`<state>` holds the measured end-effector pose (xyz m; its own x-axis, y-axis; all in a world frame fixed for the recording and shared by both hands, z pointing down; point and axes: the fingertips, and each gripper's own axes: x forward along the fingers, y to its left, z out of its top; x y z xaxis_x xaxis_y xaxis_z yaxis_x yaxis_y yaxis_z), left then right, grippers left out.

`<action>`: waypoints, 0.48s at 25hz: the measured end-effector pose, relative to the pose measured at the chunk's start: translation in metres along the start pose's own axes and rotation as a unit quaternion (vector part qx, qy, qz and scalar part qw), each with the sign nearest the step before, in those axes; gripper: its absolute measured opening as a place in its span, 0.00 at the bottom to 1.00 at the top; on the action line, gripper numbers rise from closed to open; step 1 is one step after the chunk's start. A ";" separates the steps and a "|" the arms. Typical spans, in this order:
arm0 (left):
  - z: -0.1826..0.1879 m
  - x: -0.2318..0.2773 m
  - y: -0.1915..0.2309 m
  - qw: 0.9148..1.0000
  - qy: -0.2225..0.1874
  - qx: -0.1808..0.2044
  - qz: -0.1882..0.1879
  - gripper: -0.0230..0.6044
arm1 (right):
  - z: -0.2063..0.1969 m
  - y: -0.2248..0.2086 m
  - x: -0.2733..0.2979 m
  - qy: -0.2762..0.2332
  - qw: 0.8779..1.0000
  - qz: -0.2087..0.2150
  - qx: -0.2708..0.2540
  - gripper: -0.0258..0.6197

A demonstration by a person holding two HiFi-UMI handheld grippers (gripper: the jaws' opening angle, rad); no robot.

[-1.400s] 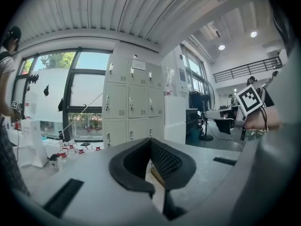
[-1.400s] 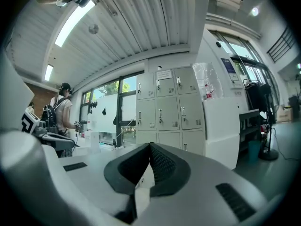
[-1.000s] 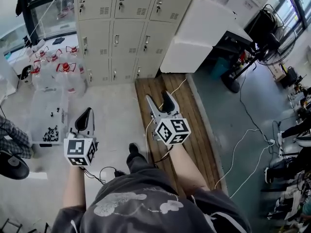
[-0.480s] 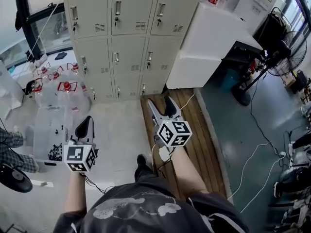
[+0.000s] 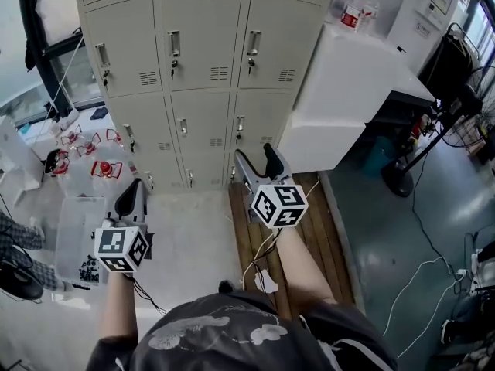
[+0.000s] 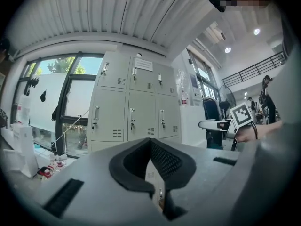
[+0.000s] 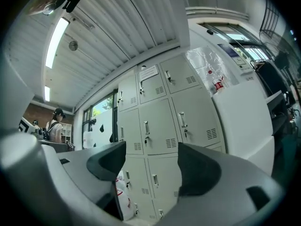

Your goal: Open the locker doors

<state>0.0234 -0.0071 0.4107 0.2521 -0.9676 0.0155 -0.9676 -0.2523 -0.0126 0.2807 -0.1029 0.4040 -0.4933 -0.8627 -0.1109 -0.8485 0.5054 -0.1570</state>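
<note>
The beige lockers (image 5: 209, 52) stand ahead, three columns wide, every door in view closed, each with a metal handle and a vent. They also fill the middle of the left gripper view, lockers (image 6: 131, 112), and of the right gripper view, lockers (image 7: 160, 126). My left gripper (image 5: 131, 198) is held low at the left, well short of them, its black pads together with nothing in them (image 6: 153, 173). My right gripper (image 5: 257, 159) points at the bottom row of lockers, its jaws wide open and empty (image 7: 150, 166), still some way off the doors.
A white cabinet (image 5: 348, 91) with a bottle (image 5: 354, 10) on top stands against the lockers' right side. A wooden board (image 5: 309, 230) lies on the floor under the right arm. Red-capped jugs (image 5: 104, 168) and a clear bin (image 5: 73, 230) sit at the left. A fan (image 5: 464, 99) and cables (image 5: 418, 284) are at the right.
The lockers have grown larger and slid down the head view as the person and both grippers came closer to them. Both grippers keep the same pose.
</note>
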 end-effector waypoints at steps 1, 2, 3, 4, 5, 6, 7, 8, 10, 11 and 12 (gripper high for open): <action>0.006 0.009 0.001 1.000 -0.006 -0.002 0.003 0.05 | 0.003 -0.006 0.009 0.000 1.000 0.003 -0.003 0.55; 0.012 0.018 0.003 1.000 -0.012 -0.005 0.006 0.05 | 0.007 -0.011 0.018 0.001 1.000 0.007 -0.008 0.55; 0.019 0.026 0.006 1.000 -0.017 -0.009 0.007 0.05 | 0.011 -0.015 0.026 0.001 1.000 0.012 -0.015 0.55; 0.026 0.034 0.008 1.000 -0.022 -0.012 0.008 0.05 | 0.016 -0.017 0.034 0.001 1.000 0.017 -0.022 0.55; 0.033 0.041 0.009 1.000 -0.026 -0.014 0.009 0.05 | 0.021 -0.019 0.042 0.000 0.999 0.022 -0.030 0.55; 0.039 0.048 0.011 0.999 -0.029 -0.014 0.008 0.05 | 0.026 -0.020 0.049 -0.002 0.999 0.026 -0.038 0.55; 0.045 0.056 0.012 0.999 -0.031 -0.013 0.007 0.05 | 0.032 -0.022 0.056 -0.005 0.999 0.030 -0.045 0.55; 0.051 0.063 0.014 0.999 -0.033 -0.011 0.006 0.05 | 0.038 -0.024 0.063 -0.009 0.998 0.032 -0.050 0.55; 0.061 0.079 0.018 0.999 -0.037 -0.010 0.004 0.05 | 0.052 -0.029 0.078 -0.018 0.998 0.031 -0.059 0.55; 0.066 0.087 0.022 0.999 -0.039 -0.013 0.002 0.05 | 0.059 -0.031 0.086 -0.023 0.997 0.030 -0.062 0.55; 0.071 0.096 0.026 0.999 -0.040 -0.018 -0.002 0.05 | 0.065 -0.032 0.095 -0.027 0.997 0.028 -0.066 0.55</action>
<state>0.0241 -0.1073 0.3411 0.2560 -0.9646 -0.0637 -0.9659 -0.2579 0.0230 0.2735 -0.1996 0.3343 -0.5335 -0.8289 -0.1683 -0.8389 0.5439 -0.0198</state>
